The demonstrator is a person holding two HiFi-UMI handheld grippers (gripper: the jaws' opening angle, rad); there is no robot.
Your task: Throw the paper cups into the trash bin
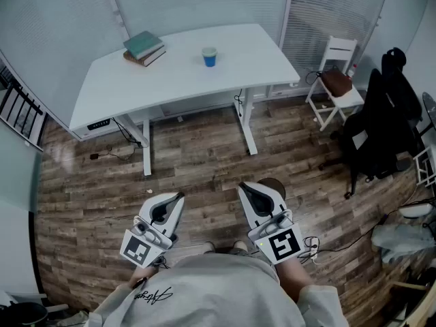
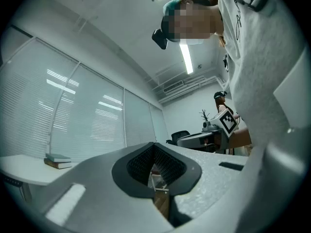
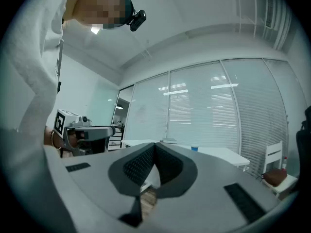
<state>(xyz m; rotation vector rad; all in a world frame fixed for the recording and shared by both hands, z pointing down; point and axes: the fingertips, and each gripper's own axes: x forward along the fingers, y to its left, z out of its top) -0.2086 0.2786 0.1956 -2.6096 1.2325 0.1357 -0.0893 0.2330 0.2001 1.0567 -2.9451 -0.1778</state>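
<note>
A blue paper cup (image 1: pixel 209 56) stands upright on the white desk (image 1: pixel 184 87), far ahead of both grippers; it also shows small in the right gripper view, cup (image 3: pixel 194 148). My left gripper (image 1: pixel 178 197) and right gripper (image 1: pixel 244 189) are held side by side close to the person's body, over the wooden floor and well short of the desk. Both point toward the desk. The left gripper (image 2: pixel 154 147) has its pads together with nothing between them. The right gripper (image 3: pixel 155 145) is also shut and empty. No trash bin is clearly recognisable.
Two stacked books (image 1: pixel 144 48) lie on the desk's left end. A white chair (image 1: pixel 334 80) and a black office chair (image 1: pixel 381 121) draped with dark cloth stand at the right. Cables run across the floor at the right. A dark round object (image 1: pixel 27 313) sits at the bottom left corner.
</note>
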